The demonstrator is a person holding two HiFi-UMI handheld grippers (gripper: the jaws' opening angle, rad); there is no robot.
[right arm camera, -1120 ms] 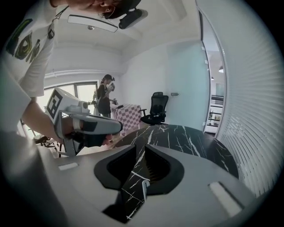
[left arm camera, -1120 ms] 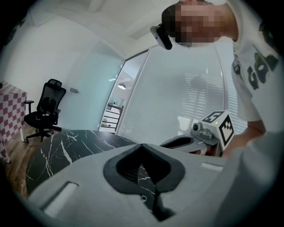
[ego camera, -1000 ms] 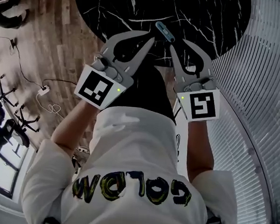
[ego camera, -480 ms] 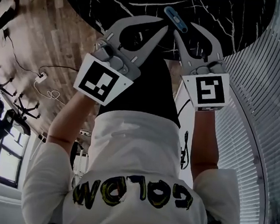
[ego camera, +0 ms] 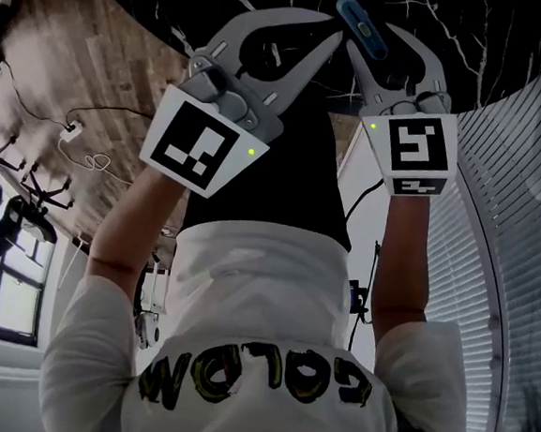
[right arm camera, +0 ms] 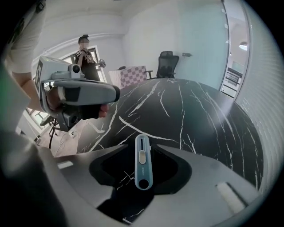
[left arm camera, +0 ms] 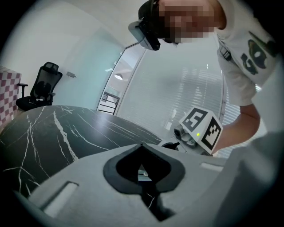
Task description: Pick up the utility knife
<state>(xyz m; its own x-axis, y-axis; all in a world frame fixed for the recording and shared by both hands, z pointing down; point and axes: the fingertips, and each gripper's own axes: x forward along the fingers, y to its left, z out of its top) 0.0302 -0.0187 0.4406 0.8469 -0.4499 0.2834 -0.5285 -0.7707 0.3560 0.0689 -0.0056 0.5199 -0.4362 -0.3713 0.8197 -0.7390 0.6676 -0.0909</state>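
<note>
The utility knife (ego camera: 362, 27) is a slim blue-grey bar with a slider, lying against the black marble table (ego camera: 474, 40). In the right gripper view the knife (right arm camera: 143, 162) stands lengthwise between the tips of my right gripper (right arm camera: 143, 150). Those jaws are opening, and a thin gap shows at each side of the knife. In the head view my right gripper (ego camera: 373, 36) straddles it from the near side. My left gripper (ego camera: 336, 28) is shut with its tips together and nothing in them, just left of the knife. Its closed tips (left arm camera: 142, 145) point across the table (left arm camera: 44, 128).
The round table's near edge runs just under both grippers. White window blinds (ego camera: 504, 231) curve along the right. A power strip (ego camera: 69, 130) with cables lies on the wood floor at the left. An office chair (right arm camera: 166, 62) and a standing person (right arm camera: 86, 55) are beyond the table.
Both grippers have sunk toward the table, shifting up in the head view, and the knife went with them. The right gripper's jaws stand wider apart than before.
</note>
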